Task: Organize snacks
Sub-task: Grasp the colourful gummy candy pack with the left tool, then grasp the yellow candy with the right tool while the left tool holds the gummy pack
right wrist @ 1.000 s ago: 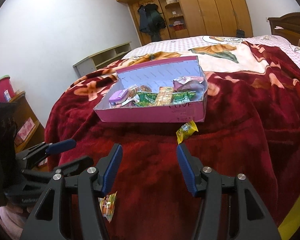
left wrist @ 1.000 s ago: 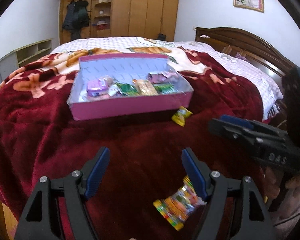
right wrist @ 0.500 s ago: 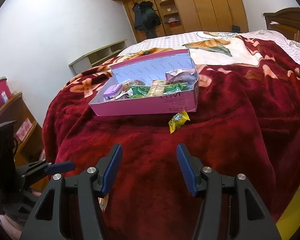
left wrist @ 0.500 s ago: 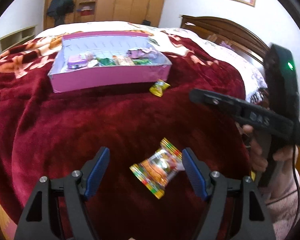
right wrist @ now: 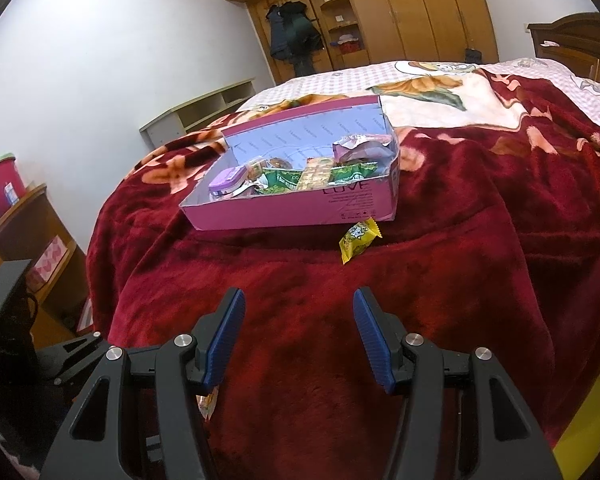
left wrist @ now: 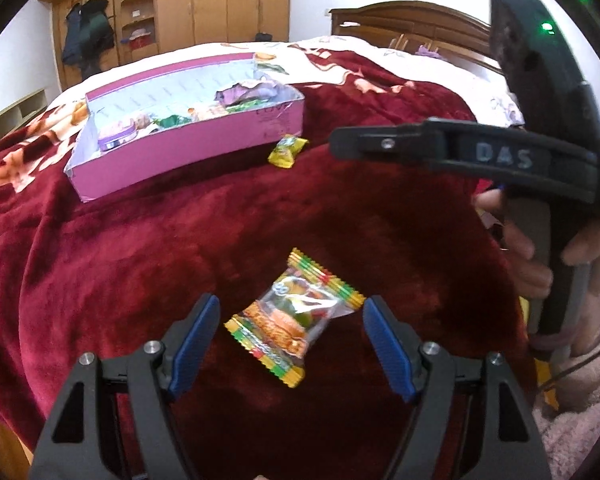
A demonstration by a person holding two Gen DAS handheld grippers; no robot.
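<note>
left gripper (left wrist: 291,338) closing in on the burger gummy packet (left wrist: 294,317)
jaws are gaping wide, straddling it on the red blanket (left wrist: 140,240); it should be sinking lower and pinching the middle, not the crimped ends.

A dark red plush blanket with orange flowers (right wrist: 440,280) covers the bed, with a brown carved wooden headboard (left wrist: 412,24) behind, a light wooden wardrobe (right wrist: 420,12) with dark hanging coats (right wrist: 296,36), and a low grey open shelf unit (right wrist: 204,110).
</note>
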